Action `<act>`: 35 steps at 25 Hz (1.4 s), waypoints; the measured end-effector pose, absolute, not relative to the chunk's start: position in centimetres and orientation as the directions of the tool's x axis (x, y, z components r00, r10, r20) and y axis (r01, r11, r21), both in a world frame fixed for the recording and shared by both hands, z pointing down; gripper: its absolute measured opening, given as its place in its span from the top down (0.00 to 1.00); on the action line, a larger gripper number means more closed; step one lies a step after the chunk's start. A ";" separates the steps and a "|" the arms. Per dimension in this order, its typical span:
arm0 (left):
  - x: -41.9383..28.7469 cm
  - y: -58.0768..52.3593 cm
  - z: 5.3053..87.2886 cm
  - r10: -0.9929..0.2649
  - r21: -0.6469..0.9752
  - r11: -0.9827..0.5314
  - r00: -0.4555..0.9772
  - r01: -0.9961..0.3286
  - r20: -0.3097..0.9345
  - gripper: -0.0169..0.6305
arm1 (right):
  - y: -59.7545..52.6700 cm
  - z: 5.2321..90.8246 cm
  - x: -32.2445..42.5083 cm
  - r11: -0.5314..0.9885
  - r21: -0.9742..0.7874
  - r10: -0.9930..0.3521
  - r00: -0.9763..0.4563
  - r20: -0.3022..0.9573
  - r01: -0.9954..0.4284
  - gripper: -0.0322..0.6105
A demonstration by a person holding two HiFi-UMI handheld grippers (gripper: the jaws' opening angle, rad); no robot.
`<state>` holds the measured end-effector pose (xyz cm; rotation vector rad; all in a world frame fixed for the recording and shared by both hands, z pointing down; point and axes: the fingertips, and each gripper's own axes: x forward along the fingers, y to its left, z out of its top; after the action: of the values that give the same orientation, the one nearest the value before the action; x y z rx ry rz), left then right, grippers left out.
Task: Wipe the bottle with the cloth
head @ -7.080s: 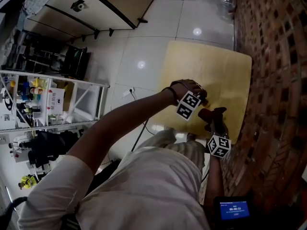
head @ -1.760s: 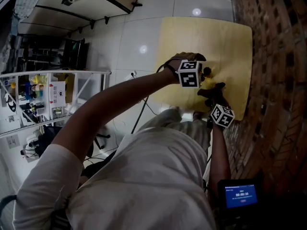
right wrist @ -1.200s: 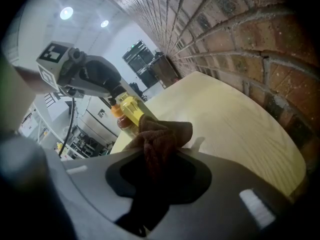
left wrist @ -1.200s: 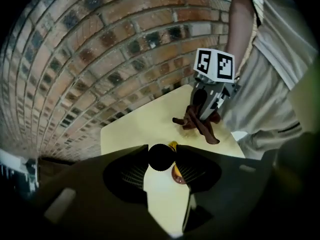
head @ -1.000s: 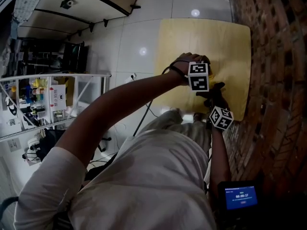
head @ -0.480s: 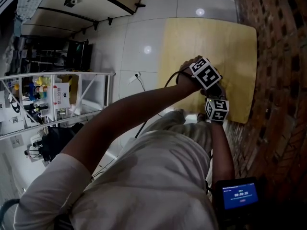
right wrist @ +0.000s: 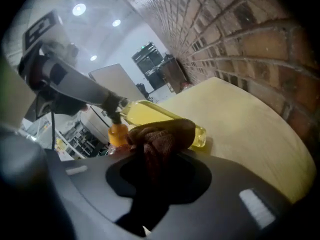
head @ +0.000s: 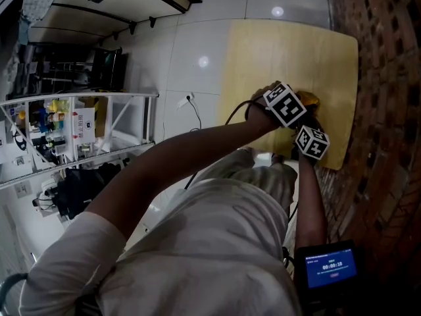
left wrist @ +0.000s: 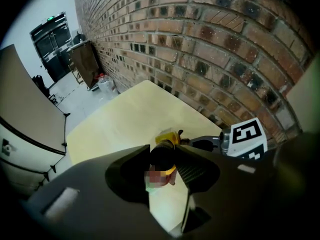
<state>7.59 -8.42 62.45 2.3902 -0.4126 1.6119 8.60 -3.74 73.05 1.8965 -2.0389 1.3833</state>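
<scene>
Surface [right wrist: 240, 129]: pale wood, being seen against a brick wall [left wrist: 210, 39], with white floor tiles [head: 197, 45] on its other side.

Bottle [right wrist: 150, 115]: clear, holding yellow liquid. It is being kept nearly on its side over the near part of the surface, base pointing toward the wall. A shadow is being cast under the base (whether the base is touching the wood cannot be told).

Left gripper [left wrist: 165, 160]: its jaws are being held narrow, clamped on the bottle's neck end. In the left gripper view the bottle is being seen end-on between the two pads, with a dark round top and a yellow band just below it.

Right gripper [right wrist: 155, 159]: its jaws are being held almost together, pinching a brown knitted cloth [right wrist: 162, 136]. The cloth is being bunched into a wad that is standing up out of the jaws. The wad is being pressed against the side of the bottle, about midway along its body, and is covering part of the yellow.

From the head view, the two grippers are being held close beside each other at the near right of the surface, with the bottle just beyond them.

Surroundings: a white shelf rack [head: 79, 130] is standing on the floor to the left, and a small lit screen [head: 327, 266] is showing at the lower right.
</scene>
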 end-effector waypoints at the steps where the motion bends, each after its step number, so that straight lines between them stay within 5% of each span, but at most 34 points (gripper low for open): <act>1: 7.6 -8.3 62.5 -0.098 0.038 -0.935 0.358 -0.353 0.929 0.70 | -3.6 74.0 9.2 -0.165 -0.576 -0.776 -0.256 0.577 -0.801 0.81; 5: 7.4 -7.8 62.5 -0.066 0.070 -0.933 0.359 -0.354 0.931 0.71 | -3.1 77.1 11.3 -0.297 -0.609 -0.730 -0.237 0.642 -0.736 0.81; 10: 7.2 -8.1 61.2 -0.086 0.047 -0.934 0.351 -0.355 0.933 0.71 | -1.6 77.0 16.6 -0.541 -0.553 -0.702 -0.022 0.712 -0.633 0.81; 22: 9.2 -7.2 60.2 -0.182 -0.158 -0.983 0.353 -0.094 0.918 0.72 | -4.1 72.1 12.1 -0.248 -0.518 -0.800 -0.128 0.585 -0.818 0.81; 30: 7.6 -5.7 60.9 -0.109 -0.145 -0.988 0.428 0.052 0.897 0.35 | -3.1 72.4 10.9 -0.224 -0.513 -0.793 -0.151 0.590 -0.829 0.81; 35: 3.7 -6.0 61.9 -0.154 -0.150 -0.988 0.463 -0.046 0.873 0.27 | -1.8 72.1 9.6 -0.215 -0.525 -0.795 -0.164 0.584 -0.824 0.81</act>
<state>3.74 -6.00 61.90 2.7750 -0.1904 1.6736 9.61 -1.81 72.09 2.0098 -1.9473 1.3545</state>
